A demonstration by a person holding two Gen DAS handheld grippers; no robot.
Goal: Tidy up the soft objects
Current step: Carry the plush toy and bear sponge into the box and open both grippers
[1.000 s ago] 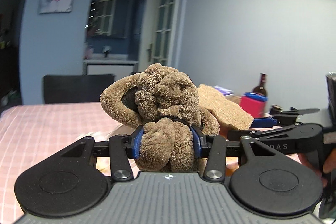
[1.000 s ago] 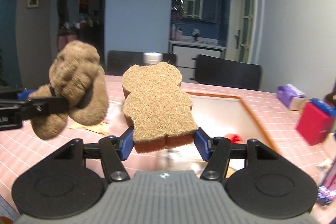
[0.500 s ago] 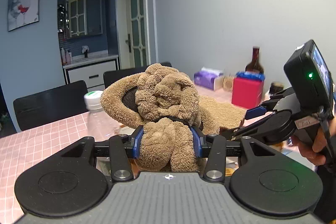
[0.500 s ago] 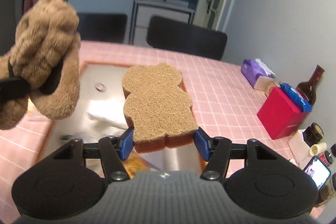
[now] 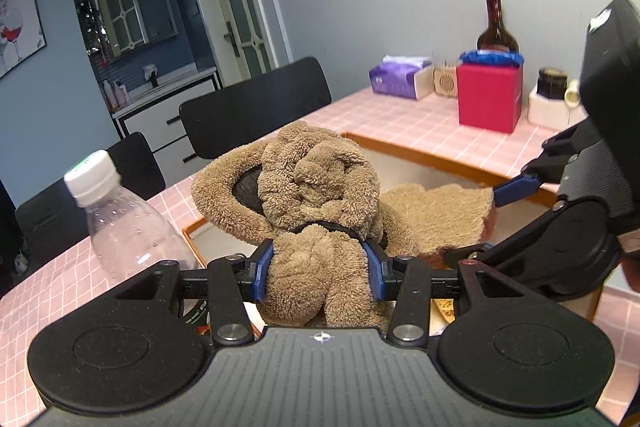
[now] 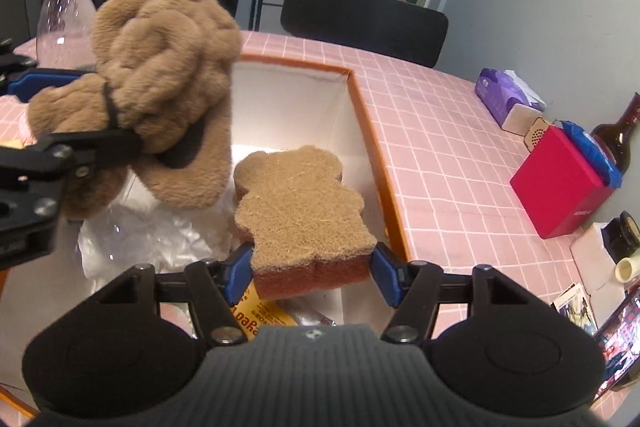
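Note:
My left gripper (image 5: 318, 273) is shut on a brown plush toy (image 5: 308, 195), held above the open orange-rimmed box (image 5: 416, 157). The toy also shows in the right wrist view (image 6: 160, 67), hanging over the box's left side. My right gripper (image 6: 312, 269) is shut on a bear-shaped sponge (image 6: 300, 203) with a tan scrub top and red-brown base, held over the box's white inside (image 6: 292, 107). The sponge shows in the left wrist view (image 5: 440, 215) just behind the toy, with the right gripper's blue finger (image 5: 516, 187) beside it.
The box holds crumpled clear plastic (image 6: 152, 239) and a yellow packet (image 6: 256, 315). A clear bottle (image 5: 120, 223) stands left of the box. On the pink checked table (image 6: 440, 147) to the right are a red box (image 6: 560, 183), tissue pack (image 6: 504, 95), brown bottle (image 5: 496, 31) and jars. Black chairs (image 6: 360, 19) stand behind.
Both grippers have tilted downward and moved over the box. The sponge and the plush toy now hang lower, above the box's inside, still held.

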